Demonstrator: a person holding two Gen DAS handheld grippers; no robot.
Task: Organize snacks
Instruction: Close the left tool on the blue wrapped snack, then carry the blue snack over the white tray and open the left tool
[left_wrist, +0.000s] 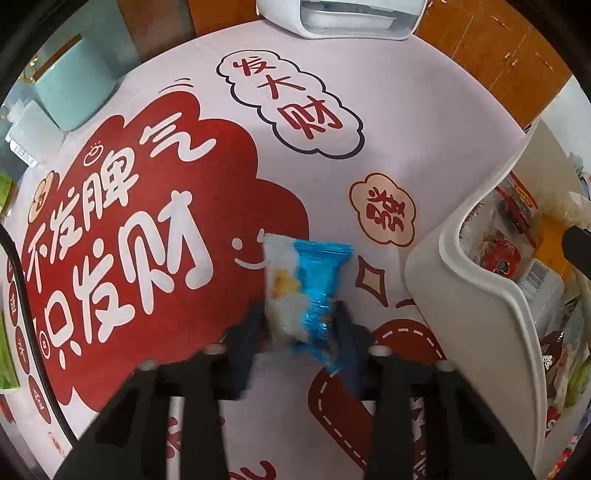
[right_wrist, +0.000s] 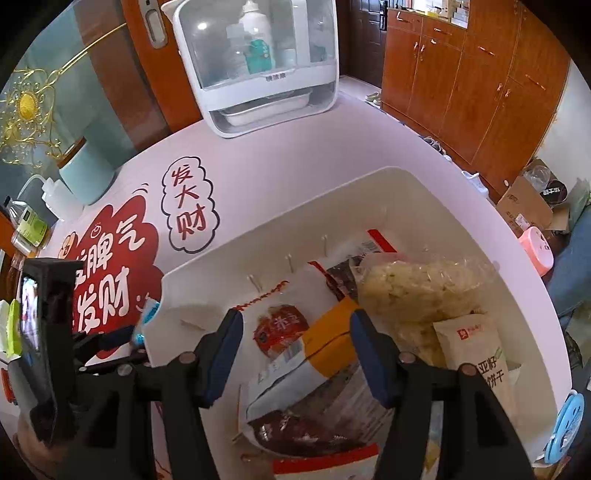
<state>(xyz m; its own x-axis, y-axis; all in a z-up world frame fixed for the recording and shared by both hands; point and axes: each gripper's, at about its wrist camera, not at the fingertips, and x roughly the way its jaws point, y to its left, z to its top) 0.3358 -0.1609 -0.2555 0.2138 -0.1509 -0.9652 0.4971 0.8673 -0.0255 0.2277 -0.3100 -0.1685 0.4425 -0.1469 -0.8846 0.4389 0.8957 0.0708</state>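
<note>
My left gripper (left_wrist: 301, 325) is shut on a small blue and white snack packet (left_wrist: 304, 288) and holds it above the printed table mat, just left of the white storage bin (left_wrist: 476, 306). In the right wrist view the left gripper (right_wrist: 122, 339) and its packet (right_wrist: 149, 314) show beside the bin's left wall. My right gripper (right_wrist: 295, 339) is open and empty, hovering over the bin (right_wrist: 332, 199). The bin holds several snack bags, among them a red and white packet (right_wrist: 280, 328), a clear bag of pale snacks (right_wrist: 417, 291) and a beige biscuit pouch (right_wrist: 476, 350).
A white countertop cabinet (right_wrist: 258, 66) stands at the table's back edge. A light blue cylinder (right_wrist: 86, 173) and a white squeeze bottle (right_wrist: 55, 199) stand at the far left. Green boxes (left_wrist: 5, 192) lie at the left edge. Wooden cupboards (right_wrist: 480, 85) and a cardboard box (right_wrist: 532, 206) are beyond the table.
</note>
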